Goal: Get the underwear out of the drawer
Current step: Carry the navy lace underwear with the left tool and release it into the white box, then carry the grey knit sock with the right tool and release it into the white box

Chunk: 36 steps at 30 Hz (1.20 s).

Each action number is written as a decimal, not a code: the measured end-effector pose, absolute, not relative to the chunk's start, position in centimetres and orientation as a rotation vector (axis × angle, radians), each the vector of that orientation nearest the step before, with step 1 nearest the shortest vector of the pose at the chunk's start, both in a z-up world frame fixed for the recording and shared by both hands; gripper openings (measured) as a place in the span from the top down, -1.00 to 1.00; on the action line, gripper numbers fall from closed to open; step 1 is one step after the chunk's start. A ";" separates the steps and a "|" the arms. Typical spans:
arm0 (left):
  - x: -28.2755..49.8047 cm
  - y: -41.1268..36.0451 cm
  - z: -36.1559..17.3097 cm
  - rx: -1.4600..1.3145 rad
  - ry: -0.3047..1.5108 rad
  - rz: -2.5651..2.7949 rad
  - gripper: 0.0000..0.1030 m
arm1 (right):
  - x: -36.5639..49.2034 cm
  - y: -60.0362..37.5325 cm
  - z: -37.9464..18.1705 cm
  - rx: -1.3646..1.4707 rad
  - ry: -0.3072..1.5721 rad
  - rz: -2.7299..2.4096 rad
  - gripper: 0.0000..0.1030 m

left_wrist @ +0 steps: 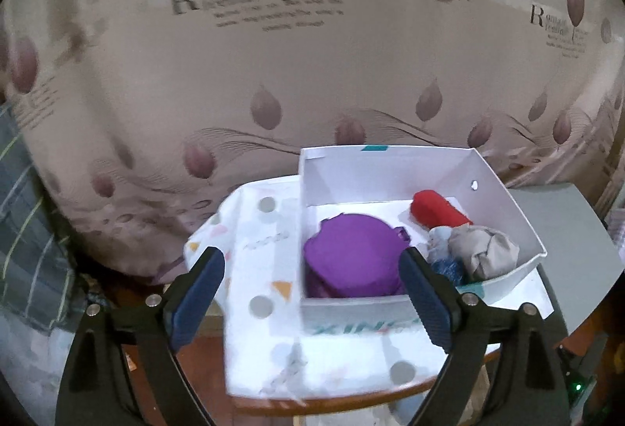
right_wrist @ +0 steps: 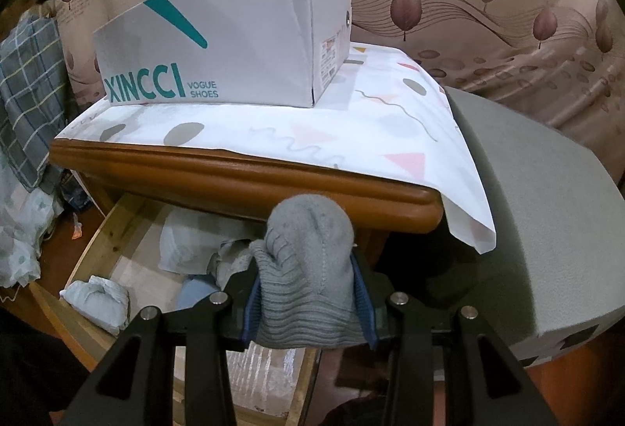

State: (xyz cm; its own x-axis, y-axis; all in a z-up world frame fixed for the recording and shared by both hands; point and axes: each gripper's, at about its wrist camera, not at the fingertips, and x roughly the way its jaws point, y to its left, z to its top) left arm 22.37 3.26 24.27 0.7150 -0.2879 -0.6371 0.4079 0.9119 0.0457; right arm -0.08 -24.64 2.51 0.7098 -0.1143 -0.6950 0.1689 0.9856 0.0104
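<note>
My right gripper [right_wrist: 308,293] is shut on a rolled grey knit garment [right_wrist: 308,262] and holds it above the open wooden drawer [right_wrist: 93,242], just below the table's front edge. The drawer holds several pale folded garments [right_wrist: 97,299]. My left gripper [left_wrist: 312,293] is open and empty, high above the white shoe box [left_wrist: 390,172]. The box holds a purple garment [left_wrist: 351,254], a red roll [left_wrist: 437,211], a beige bundle [left_wrist: 484,250] and a blue piece [left_wrist: 449,269]. The box also shows in the right wrist view [right_wrist: 234,35].
The box stands on a wooden table [right_wrist: 242,179] covered by a white patterned cloth [right_wrist: 351,129]. A grey padded surface [right_wrist: 527,199] lies to the right. A leaf-print curtain [left_wrist: 312,54] hangs behind. A checked cloth [right_wrist: 27,93] hangs at left.
</note>
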 end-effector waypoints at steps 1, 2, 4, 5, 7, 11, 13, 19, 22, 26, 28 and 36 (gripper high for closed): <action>21.8 4.0 24.1 0.182 0.665 -0.360 -0.77 | -0.1 -24.6 2.5 0.074 0.766 -0.161 0.21; 21.1 4.9 23.9 0.170 0.658 -0.336 -0.78 | 0.0 -24.6 2.5 0.072 0.767 -0.164 0.21; 19.6 6.9 22.9 0.146 0.660 -0.250 -0.79 | 0.0 -24.5 2.5 0.072 0.769 -0.170 0.21; 19.0 7.7 22.3 0.138 0.656 -0.218 -0.79 | -0.1 -24.4 2.6 0.075 0.770 -0.175 0.21; 17.7 9.1 21.2 0.138 0.632 -0.140 -0.79 | -0.1 -24.5 2.6 0.092 0.776 -0.186 0.21; 15.5 11.5 17.9 0.092 0.626 0.000 -0.81 | -0.1 -24.6 3.0 0.121 0.780 -0.200 0.21; 15.0 12.8 16.2 0.027 0.655 0.039 -0.82 | 0.1 -24.5 3.1 0.104 0.790 -0.219 0.21; 14.9 14.4 11.2 -0.089 0.713 0.154 -0.82 | -0.2 -23.6 3.5 0.107 0.810 -0.260 0.21; 15.1 14.4 8.6 -0.110 0.742 0.183 -0.82 | -0.5 -23.4 4.4 0.124 0.824 -0.250 0.21; 15.5 14.7 5.7 -0.089 0.812 0.172 -0.82 | -0.6 -23.2 8.5 0.096 0.790 -0.222 0.21; 15.6 15.1 5.3 -0.068 0.808 0.196 -0.82 | 0.0 -23.1 11.1 0.072 0.766 -0.209 0.21; 15.5 16.5 5.7 -0.097 0.786 0.247 -0.83 | 6.9 -22.2 21.8 0.007 0.656 -0.122 0.21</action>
